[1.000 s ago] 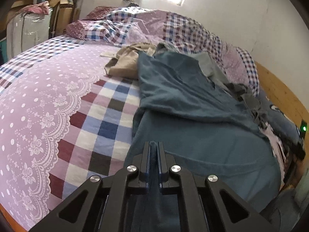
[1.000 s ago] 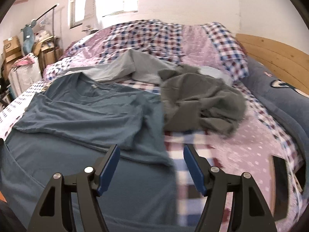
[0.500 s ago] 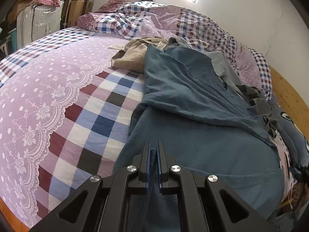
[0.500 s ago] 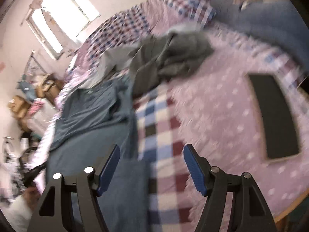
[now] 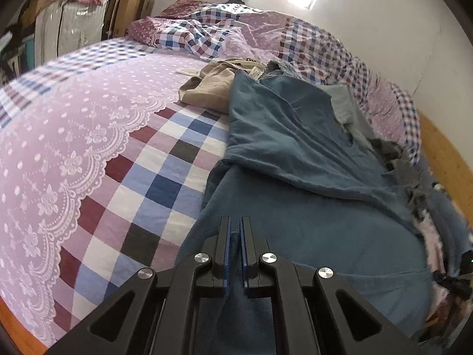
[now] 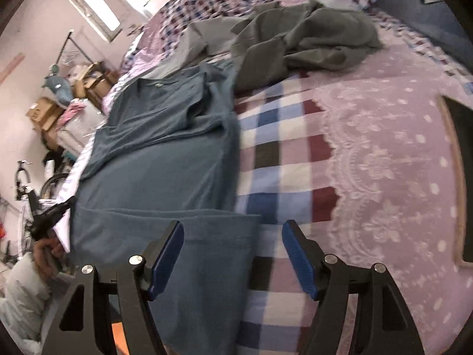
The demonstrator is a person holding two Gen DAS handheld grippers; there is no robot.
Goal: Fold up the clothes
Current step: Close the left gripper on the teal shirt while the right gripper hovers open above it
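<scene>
Your left gripper [image 5: 235, 230] is clenched on the near hem of the blue T-shirt [image 5: 310, 213], a strip of the cloth pinched between its two blue pads. The shirt lies spread on the bed [image 5: 88, 136], its body near you and its upper part folded back over itself toward the far side. Your right gripper [image 6: 232, 254] hangs with its fingers wide apart and nothing between them, above the near right corner of the same shirt [image 6: 165, 159], where the hem meets the checked bedspread [image 6: 283, 153].

Around the shirt, a beige garment [image 5: 212, 85] lies crumpled at its far left corner, touching the blue cloth. A grey garment [image 6: 301, 38] is heaped at the far right, its edge overlapping the shirt's shoulder. A lighter grey piece [image 6: 201, 38] lies just behind the collar. Beyond these the rumpled checked quilt [image 5: 295, 38] runs along the far side of the bed.

In the right wrist view a dark flat rectangle [image 6: 462, 159] lies on the bedspread at the right edge, well apart from the shirt. At far left in that view, your left hand [image 6: 45, 254] grips the other tool's handle, with boxes [image 6: 44, 112] and a bicycle [image 6: 26, 189] beyond the bed.
</scene>
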